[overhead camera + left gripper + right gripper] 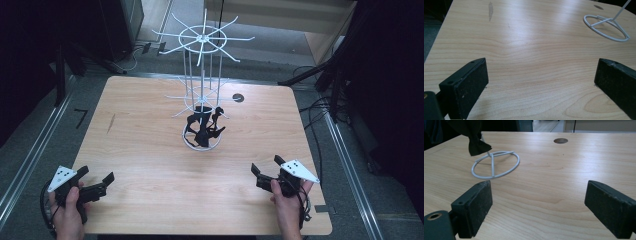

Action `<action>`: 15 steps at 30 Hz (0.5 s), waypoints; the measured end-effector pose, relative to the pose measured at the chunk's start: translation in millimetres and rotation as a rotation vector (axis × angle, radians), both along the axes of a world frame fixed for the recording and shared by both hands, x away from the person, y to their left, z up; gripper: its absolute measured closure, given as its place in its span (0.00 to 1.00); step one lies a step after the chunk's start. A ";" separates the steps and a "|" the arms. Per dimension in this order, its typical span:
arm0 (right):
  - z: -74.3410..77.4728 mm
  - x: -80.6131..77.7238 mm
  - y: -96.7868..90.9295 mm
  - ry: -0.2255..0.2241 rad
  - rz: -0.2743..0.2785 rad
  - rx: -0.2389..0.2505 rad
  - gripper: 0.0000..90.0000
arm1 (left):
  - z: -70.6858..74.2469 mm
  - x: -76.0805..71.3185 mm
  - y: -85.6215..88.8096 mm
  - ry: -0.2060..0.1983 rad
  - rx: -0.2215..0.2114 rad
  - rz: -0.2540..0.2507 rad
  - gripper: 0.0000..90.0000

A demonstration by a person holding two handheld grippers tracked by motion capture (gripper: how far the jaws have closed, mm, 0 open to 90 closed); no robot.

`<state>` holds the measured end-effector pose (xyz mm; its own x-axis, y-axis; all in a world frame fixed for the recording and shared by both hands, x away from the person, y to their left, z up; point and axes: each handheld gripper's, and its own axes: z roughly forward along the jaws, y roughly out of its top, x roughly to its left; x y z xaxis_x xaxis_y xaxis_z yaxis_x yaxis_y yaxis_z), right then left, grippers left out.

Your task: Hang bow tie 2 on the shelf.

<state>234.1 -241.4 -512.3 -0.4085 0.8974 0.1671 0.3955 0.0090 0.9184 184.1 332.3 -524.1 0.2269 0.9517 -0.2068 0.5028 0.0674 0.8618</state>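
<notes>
Pale wood desk [150, 150] carries a white wire display rack [202, 90] at centre, black items [205, 127] hanging low above its ring base. My left claw [97, 182] and right claw [265, 172] wait wide open at the near corners, holding nothing. My right gripper view catches a black piece [475, 138] dangling.

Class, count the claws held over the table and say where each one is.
2. The left claw is at the table's near-left corner; the right claw is at its near-right corner. Both are open.

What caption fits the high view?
Two open grippers, left and right, wait before a white wire rack holding black items.
</notes>
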 end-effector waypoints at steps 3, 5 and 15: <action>-2.8 -2.3 -7.1 0.006 -0.013 0.008 0.09 | 0.0 0.0 0.0 0.001 0.000 0.001 0.00; -3.7 -2.7 -9.3 0.005 -0.017 0.005 0.09 | 0.0 0.0 0.0 0.000 0.000 0.000 0.00; -9.9 -8.9 -32.2 0.018 -0.059 0.009 0.08 | 0.1 -0.1 -0.1 0.000 0.001 0.001 0.00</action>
<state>225.2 -273.6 -522.2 -0.3520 0.9181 0.1824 0.4120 -0.0230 0.9109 184.0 332.1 -524.0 0.2261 0.9521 -0.2061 0.5030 0.0671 0.8617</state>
